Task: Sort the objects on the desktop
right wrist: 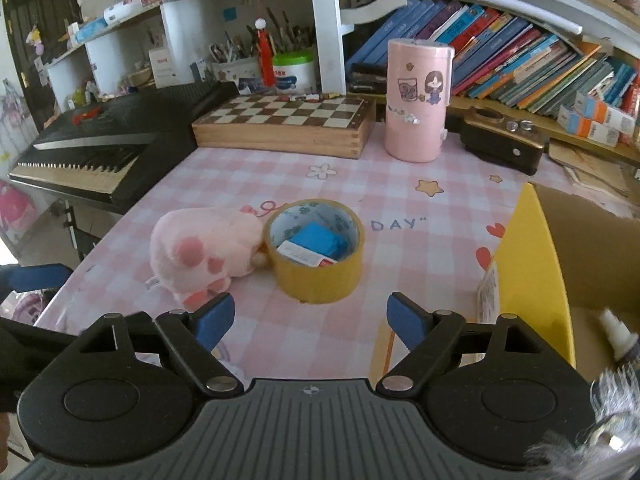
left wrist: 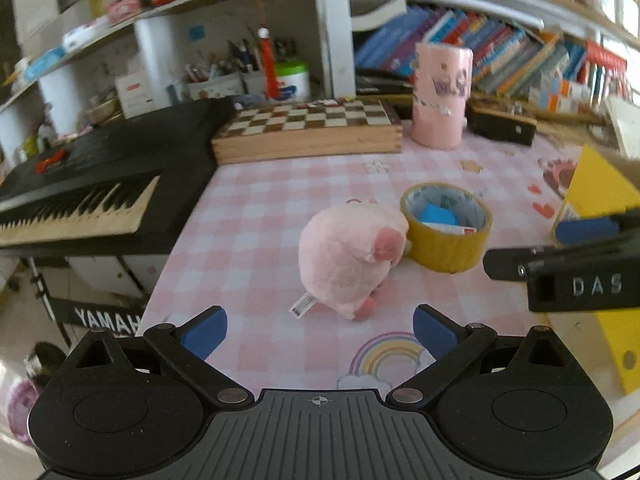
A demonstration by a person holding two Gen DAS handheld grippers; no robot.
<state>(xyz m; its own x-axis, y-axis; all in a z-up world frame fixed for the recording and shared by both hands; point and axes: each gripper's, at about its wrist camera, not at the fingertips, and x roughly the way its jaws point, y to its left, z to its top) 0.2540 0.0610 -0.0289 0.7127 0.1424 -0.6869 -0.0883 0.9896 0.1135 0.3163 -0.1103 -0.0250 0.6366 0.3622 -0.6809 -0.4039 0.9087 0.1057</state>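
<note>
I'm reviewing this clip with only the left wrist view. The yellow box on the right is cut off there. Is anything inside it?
Observer: Yes. The right wrist view shows the yellow box open on top, with a small white-capped bottle behind its yellow wall.
Operator: I see only one finger of the right hand-held gripper. Is it holding anything?
Observer: No. The right hand-held gripper is open, with nothing between its pads, just short of the tape roll.

Ahead of the right gripper's fingers [right wrist: 214,316] sits the tape roll [right wrist: 316,276] — plush toy [right wrist: 200,252] touching its left, box [right wrist: 536,264] right.
</note>
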